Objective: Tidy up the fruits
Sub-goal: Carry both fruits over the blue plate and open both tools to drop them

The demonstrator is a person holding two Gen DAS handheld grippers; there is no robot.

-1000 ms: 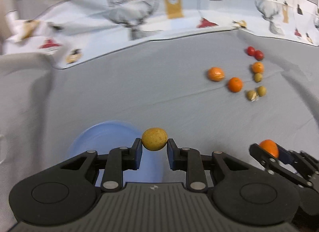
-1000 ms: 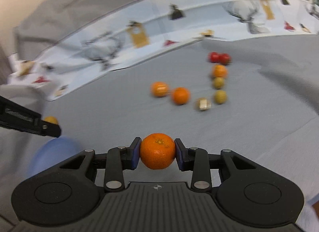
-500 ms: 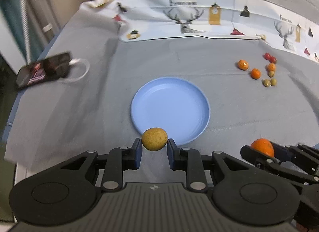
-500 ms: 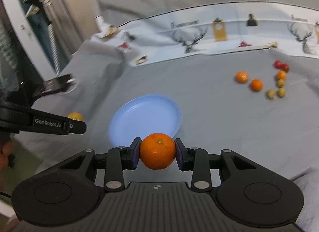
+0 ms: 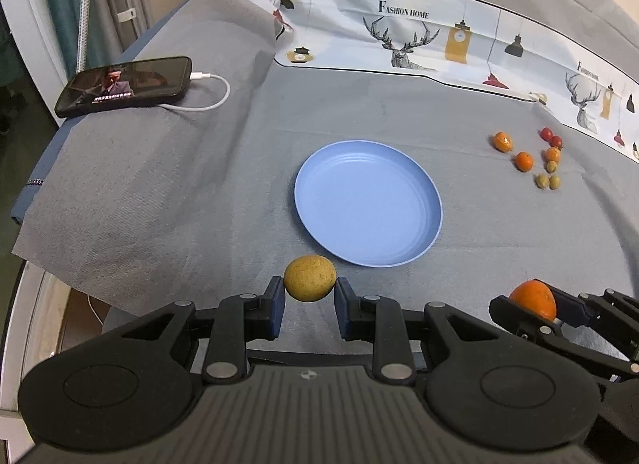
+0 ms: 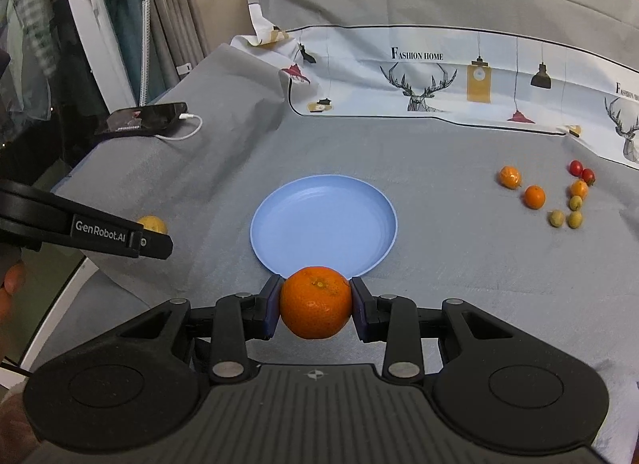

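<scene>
The grey cloth fills both frames. The empty blue plate sits mid-frame, likely where the fruit is to go. At lower centre, the right gripper pinches an orange and the left gripper is clamped on a yellow fruit, both apparently ready to drop. Loose fruits cluster at right. Only the left view shows the phone screen lit; only the right shows a fingertip at left.

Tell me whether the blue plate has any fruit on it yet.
Empty: the blue plate shows only bare blue surface in both views.
</scene>
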